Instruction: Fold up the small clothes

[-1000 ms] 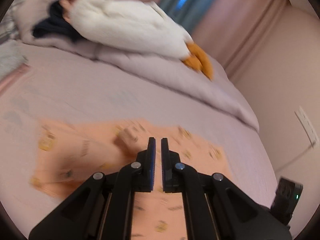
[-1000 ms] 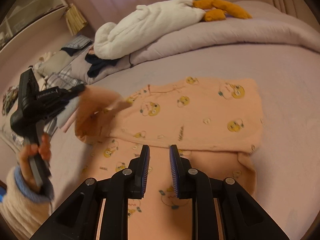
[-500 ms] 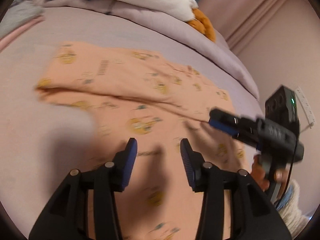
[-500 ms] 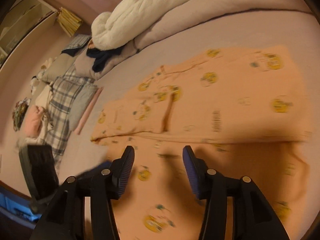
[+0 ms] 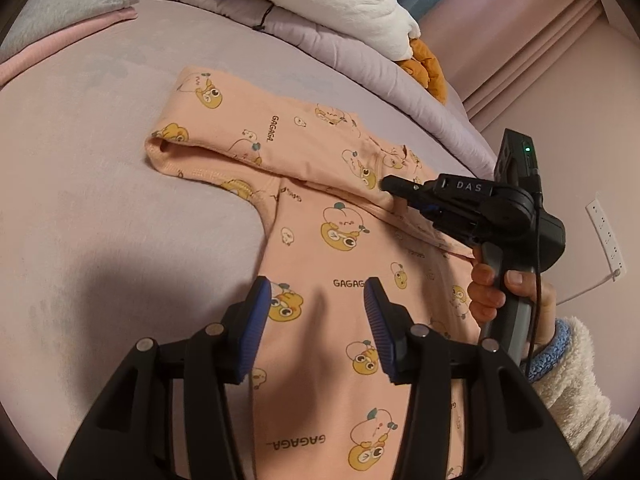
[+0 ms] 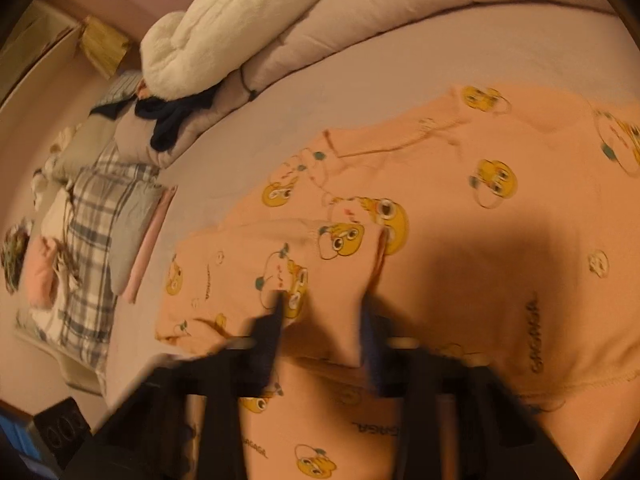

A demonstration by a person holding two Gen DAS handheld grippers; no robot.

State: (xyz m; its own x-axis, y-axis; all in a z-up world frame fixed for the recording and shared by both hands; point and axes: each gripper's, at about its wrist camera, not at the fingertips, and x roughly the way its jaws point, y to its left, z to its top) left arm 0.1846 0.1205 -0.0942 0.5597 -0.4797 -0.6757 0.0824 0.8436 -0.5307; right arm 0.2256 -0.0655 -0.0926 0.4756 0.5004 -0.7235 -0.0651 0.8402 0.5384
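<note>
A: Starting left: state of the left gripper [image 5: 318, 292]?

B: Roughly half open, just been widening, empty. Hovering at six o'clock over the peach garment [image 5: 344, 236], spread flat on the bed sheet [image 5: 100, 200].

A: Progress?

B: Partway, by the look of it. One sleeve [image 5: 224, 136] already folded across toward ten o'clock; body not yet folded.

A: And at three o'clock?

B: Right gripper [image 6: 322, 308], just been closing around a fabric ridge. Too blurred to tell whether pinched.
</note>
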